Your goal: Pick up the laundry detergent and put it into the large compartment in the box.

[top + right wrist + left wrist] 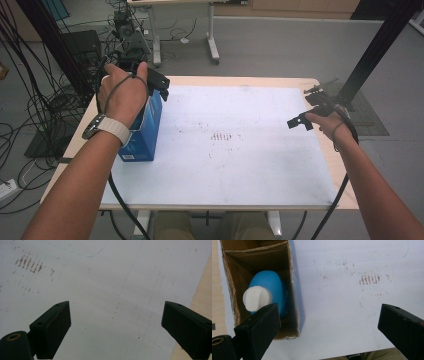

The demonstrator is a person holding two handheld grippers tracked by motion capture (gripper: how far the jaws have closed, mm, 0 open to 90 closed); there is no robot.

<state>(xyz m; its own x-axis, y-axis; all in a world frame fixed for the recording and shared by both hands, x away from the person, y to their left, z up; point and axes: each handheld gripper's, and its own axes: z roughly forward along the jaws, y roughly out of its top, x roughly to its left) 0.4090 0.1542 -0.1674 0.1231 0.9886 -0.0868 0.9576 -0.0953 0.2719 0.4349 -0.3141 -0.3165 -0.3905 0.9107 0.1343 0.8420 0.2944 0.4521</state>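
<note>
Inside, a blue bottle [270, 287] wears a white cap [257, 298].

small print on the blue box [142, 135] too blurred to read, no other legible text

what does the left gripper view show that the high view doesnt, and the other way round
Left gripper view: the inside of the open box, where a blue bottle with a white cap stands, seen between the left tongs, which are wide open.

High view: the box's blue outer side, the person's left hand above it, the right tongs over the table's right edge, and the floor cables.

Both: the box on the white table sheet and the brownish stains mid-table.
</note>
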